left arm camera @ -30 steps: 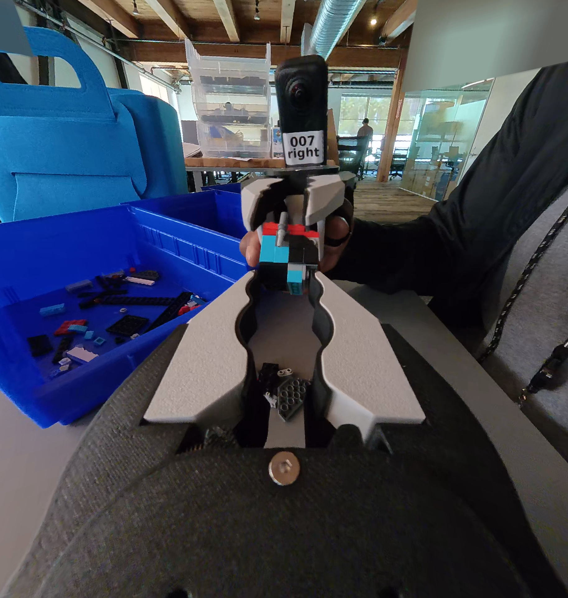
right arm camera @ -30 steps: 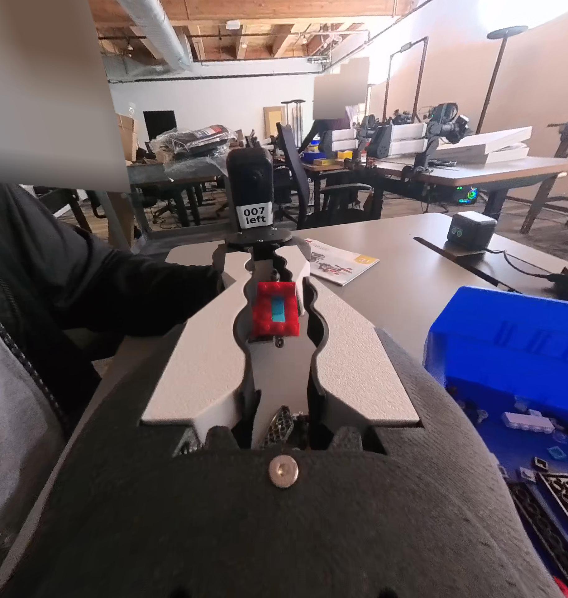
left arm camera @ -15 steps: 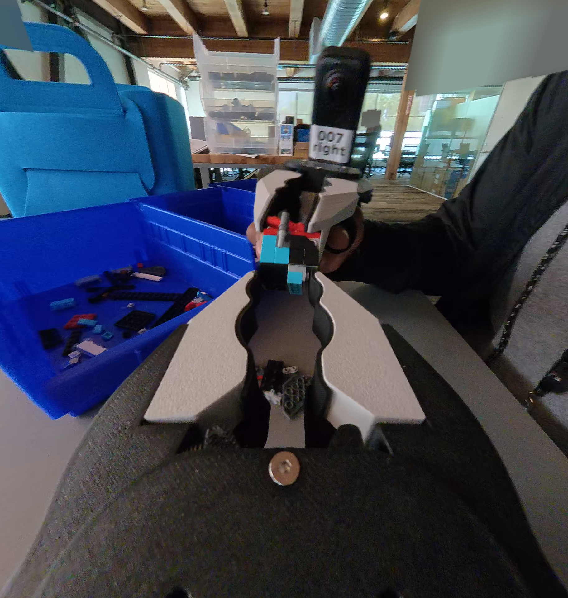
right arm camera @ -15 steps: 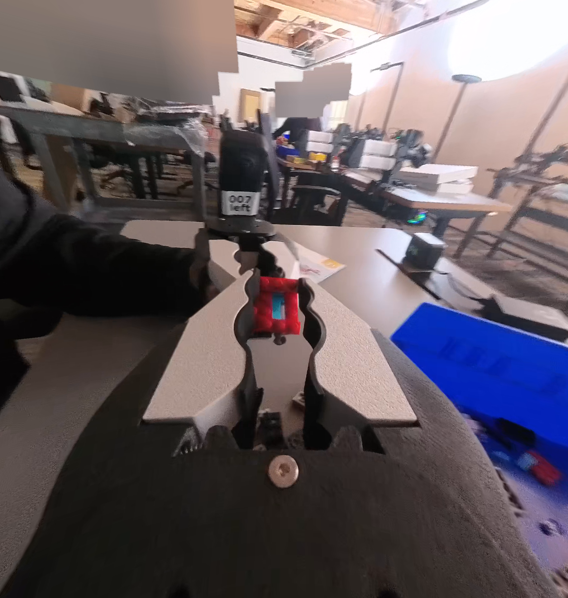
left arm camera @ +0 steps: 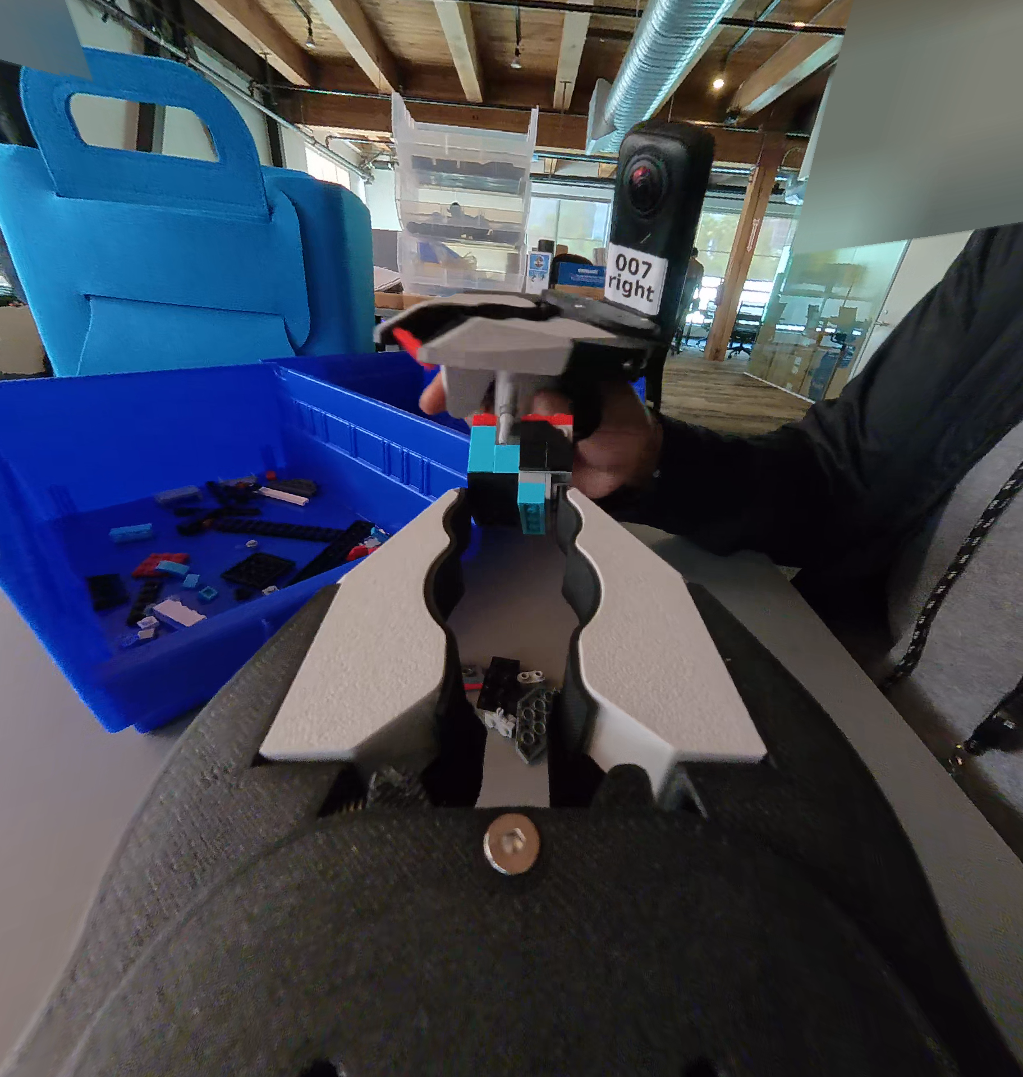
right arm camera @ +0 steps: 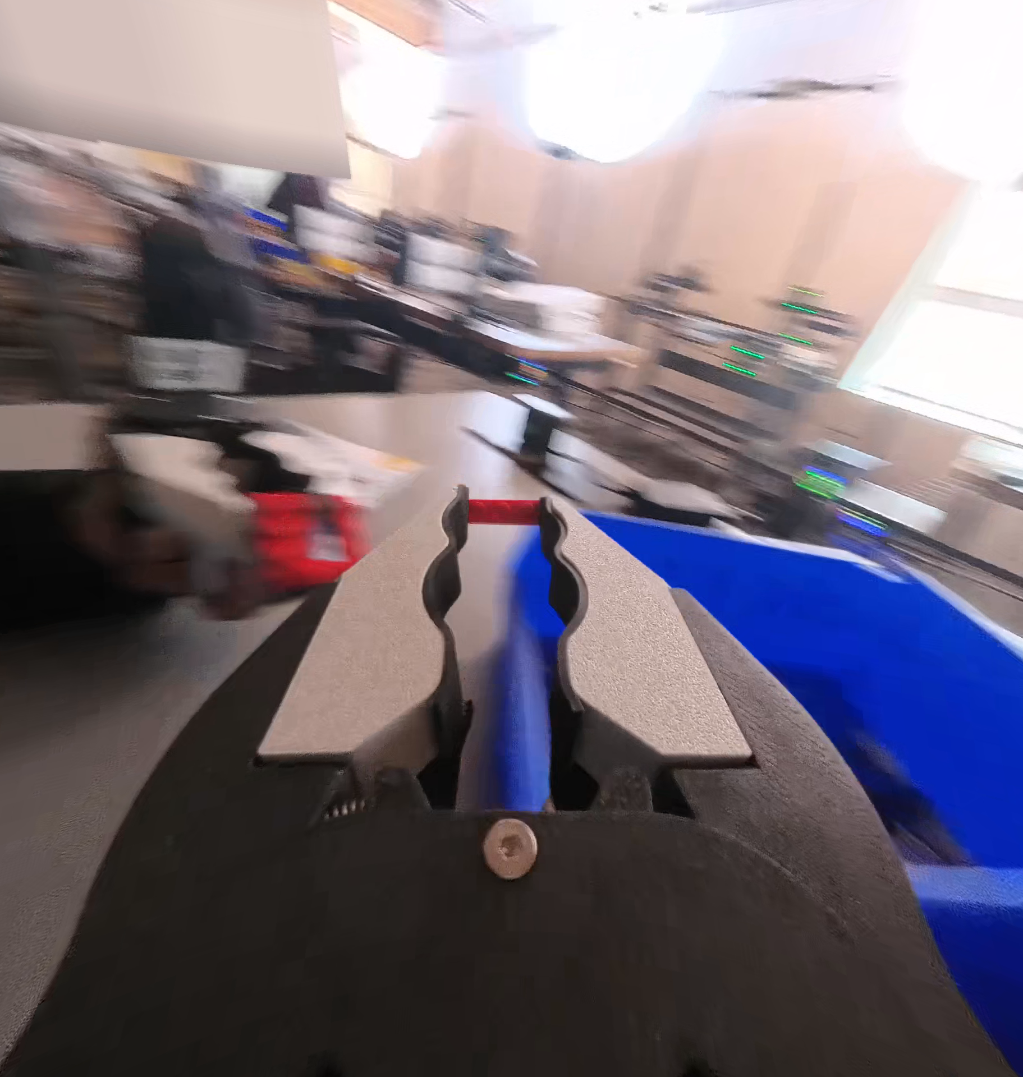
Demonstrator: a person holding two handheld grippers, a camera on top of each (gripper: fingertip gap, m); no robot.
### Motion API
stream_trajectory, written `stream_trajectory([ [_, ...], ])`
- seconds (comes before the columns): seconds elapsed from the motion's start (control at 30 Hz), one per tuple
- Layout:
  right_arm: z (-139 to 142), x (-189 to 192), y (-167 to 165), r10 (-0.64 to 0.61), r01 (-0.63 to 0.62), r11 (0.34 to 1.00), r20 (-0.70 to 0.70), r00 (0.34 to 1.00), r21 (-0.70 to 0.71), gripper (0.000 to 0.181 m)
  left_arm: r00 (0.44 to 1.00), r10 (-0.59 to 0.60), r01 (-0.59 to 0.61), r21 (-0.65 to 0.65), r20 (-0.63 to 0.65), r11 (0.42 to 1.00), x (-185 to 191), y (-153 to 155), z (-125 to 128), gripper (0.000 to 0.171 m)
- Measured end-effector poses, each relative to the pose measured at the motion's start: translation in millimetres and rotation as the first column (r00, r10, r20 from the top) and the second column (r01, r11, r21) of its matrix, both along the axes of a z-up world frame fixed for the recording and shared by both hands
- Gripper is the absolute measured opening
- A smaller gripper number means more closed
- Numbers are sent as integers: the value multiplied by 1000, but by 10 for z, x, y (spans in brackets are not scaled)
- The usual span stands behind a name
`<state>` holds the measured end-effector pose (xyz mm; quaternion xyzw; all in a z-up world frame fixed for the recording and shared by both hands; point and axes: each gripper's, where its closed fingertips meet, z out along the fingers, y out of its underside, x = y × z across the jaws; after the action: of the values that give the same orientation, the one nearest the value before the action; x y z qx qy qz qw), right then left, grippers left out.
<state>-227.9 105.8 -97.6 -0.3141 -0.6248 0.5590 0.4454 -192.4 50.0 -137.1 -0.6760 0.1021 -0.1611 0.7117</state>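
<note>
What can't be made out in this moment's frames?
- Right wrist view: motion blur smears the brick model and room.
- Left wrist view: the left tool hides the model's lower part.
- Loose bricks in the blue bin: too small to identify.

Left view sharp, daylit — right view motion-blurred, glaring.
</note>
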Motion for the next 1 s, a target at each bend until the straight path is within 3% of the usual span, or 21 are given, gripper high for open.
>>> stream_trajectory([
  [0.1,-72,-152,425,-253,251,964,19,967,87,25,1000,-1,1,6,13,1000,1,5,9,29],
  [0.2,-166,-218,706,-421,408,895,39,906,178,26,1000,-4,4,8,20,1000,8,11,8,29],
  [0.33,-262,-245,876,-511,486,846,72,857,221,30,1000,-7,7,13,31,1000,8,13,11,29],
  [0.5,-274,-236,925,-496,470,861,118,860,193,38,999,-7,6,22,38,1000,-2,7,25,29],
  [0.6,-217,-195,643,-298,279,950,142,944,136,38,999,-9,9,24,31,1000,0,0,30,29],
  [0.67,-188,-40,214,12,-18,999,201,979,29,37,1000,-14,14,30,17,999,11,-15,46,29],
  [0.73,-157,194,-138,293,-275,956,248,923,-104,37,1000,-20,20,42,-5,999,30,-36,72,29],
  [0.77,-141,273,-231,368,-341,929,251,895,-145,37,1000,-24,24,48,-14,999,42,-47,85,28],
  [1.0,-133,504,-503,550,-502,833,262,793,-230,37,997,-59,62,63,-54,996,133,-80,111,28],
])
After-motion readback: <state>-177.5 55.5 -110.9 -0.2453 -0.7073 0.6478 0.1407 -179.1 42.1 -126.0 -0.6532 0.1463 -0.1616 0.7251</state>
